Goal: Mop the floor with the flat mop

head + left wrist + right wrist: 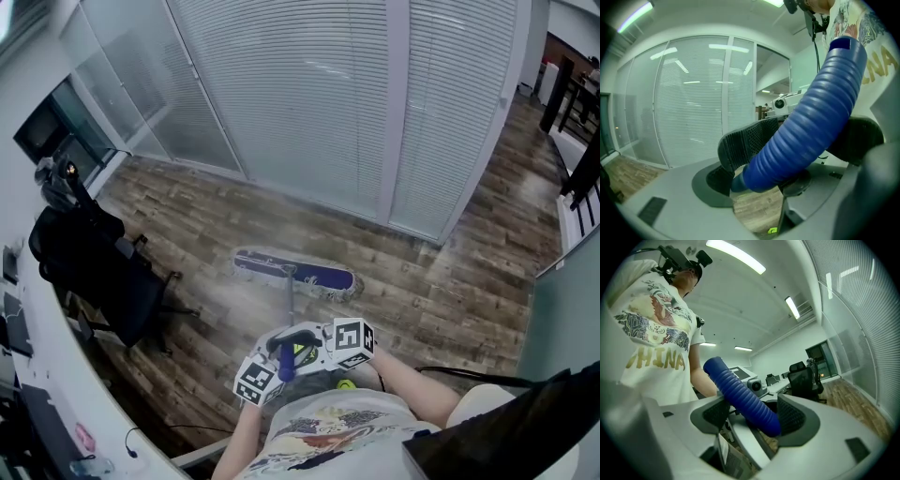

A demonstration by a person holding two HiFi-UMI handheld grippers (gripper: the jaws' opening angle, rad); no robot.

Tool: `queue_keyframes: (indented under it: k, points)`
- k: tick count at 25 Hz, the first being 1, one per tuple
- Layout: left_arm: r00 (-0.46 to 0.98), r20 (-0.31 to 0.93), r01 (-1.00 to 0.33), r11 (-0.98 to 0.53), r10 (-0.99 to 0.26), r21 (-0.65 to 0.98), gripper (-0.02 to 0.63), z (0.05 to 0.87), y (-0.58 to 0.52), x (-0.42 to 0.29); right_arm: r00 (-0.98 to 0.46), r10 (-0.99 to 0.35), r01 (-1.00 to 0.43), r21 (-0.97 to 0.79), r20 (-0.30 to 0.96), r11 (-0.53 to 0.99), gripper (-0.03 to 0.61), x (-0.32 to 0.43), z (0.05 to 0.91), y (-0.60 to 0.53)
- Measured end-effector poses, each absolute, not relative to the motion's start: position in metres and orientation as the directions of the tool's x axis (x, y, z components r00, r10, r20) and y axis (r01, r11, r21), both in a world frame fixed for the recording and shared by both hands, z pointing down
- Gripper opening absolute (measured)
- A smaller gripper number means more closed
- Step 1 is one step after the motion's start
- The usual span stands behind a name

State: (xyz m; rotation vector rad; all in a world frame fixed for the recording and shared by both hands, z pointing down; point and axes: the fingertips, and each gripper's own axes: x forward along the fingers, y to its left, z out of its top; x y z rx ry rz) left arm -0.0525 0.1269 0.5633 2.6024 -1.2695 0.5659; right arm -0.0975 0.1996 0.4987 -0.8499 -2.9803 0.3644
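Gripping of the flat mop (289, 307) is done by both tools at one time. The jaws of the left gripper (797, 140) are closed on the blue grip (811, 112) at the top of the pole; the ribbed tube is pressed against the dotted pad (745, 140) and passes up between the jaws at a slant. The jaws of the right gripper (754, 414) are closed on the same blue grip, and its lower part is held against the pad (791, 416) on that view's right side. The two grippers are kept just beside each other, the right one a little further forward.

From the grippers the pole is led forward and down to the mop head (295, 270). This purple head is laid flat on the wooden floor (431, 281), ahead of both grippers and well apart from them. Beyond the head, further ahead, a glass wall with closed blinds (309, 103) is seen. A black office chair (103, 272) is placed to the left of the left gripper, well apart from it. A printed white shirt (656, 333) is seen close behind the grippers.
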Motion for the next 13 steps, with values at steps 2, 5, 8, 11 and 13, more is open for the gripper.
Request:
queue_keyframes:
  k: [2, 5, 8, 11, 13]
  points:
    - [0.560, 0.416, -0.789, -0.614, -0.717, 0.006, 0.228, 0.561, 0.125, -0.052, -0.849, 0.526, 0.521, -0.228, -0.045, 0.822, 0.287, -0.098, 0.497, 0.198]
    - [0.560, 0.411, -0.791, -0.612, -0.719, 0.006, 0.229, 0.560, 0.124, -0.056, -0.846, 0.531, 0.527, -0.225, -0.047, 0.820, 0.287, -0.101, 0.496, 0.198]
    - [0.559, 0.410, -0.791, -0.611, -0.720, 0.006, 0.229, 0.558, 0.120, -0.059, -0.845, 0.532, 0.529, -0.223, -0.053, 0.819, 0.287, -0.104, 0.495, 0.193]
    - [0.558, 0.412, -0.792, -0.610, -0.720, 0.005, 0.229, 0.556, 0.113, -0.062, -0.845, 0.531, 0.530, -0.222, -0.061, 0.818, 0.287, -0.106, 0.491, 0.187]
    - [0.557, 0.414, -0.792, -0.610, -0.720, 0.005, 0.229, 0.554, 0.110, -0.064, -0.845, 0.531, 0.532, -0.219, -0.065, 0.818, 0.287, -0.108, 0.489, 0.182]
